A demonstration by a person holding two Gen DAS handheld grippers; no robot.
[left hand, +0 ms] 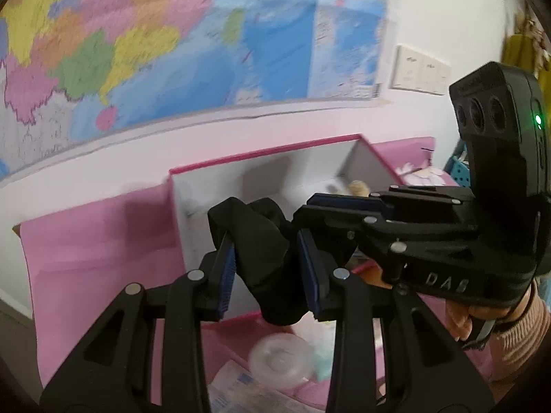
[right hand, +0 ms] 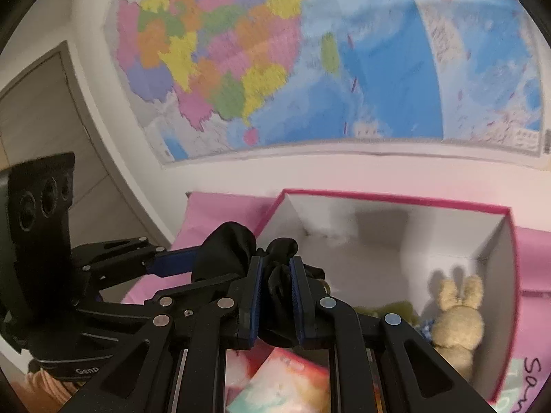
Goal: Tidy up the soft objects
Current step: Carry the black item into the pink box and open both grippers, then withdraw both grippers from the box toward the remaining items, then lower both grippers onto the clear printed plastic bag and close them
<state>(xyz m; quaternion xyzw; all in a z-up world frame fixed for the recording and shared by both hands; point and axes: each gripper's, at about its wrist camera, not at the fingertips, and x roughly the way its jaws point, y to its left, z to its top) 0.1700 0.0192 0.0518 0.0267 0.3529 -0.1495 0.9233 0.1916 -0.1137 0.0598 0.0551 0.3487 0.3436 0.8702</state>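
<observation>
Risk: black cloth (left hand: 265,258), pinched by left gripper (left hand: 267,268) and right gripper (right hand: 275,296) together above pink-rimmed box (right hand: 396,199), may stretch or slip if the hands part, missing the box where plush rabbit (right hand: 454,320) sits. Legible: "DAS", "Genp", handwritten "Sa…".

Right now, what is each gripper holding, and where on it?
Both hold one bunched black cloth above the pink box: left gripper on its left fold, right gripper on its right fold.
</observation>
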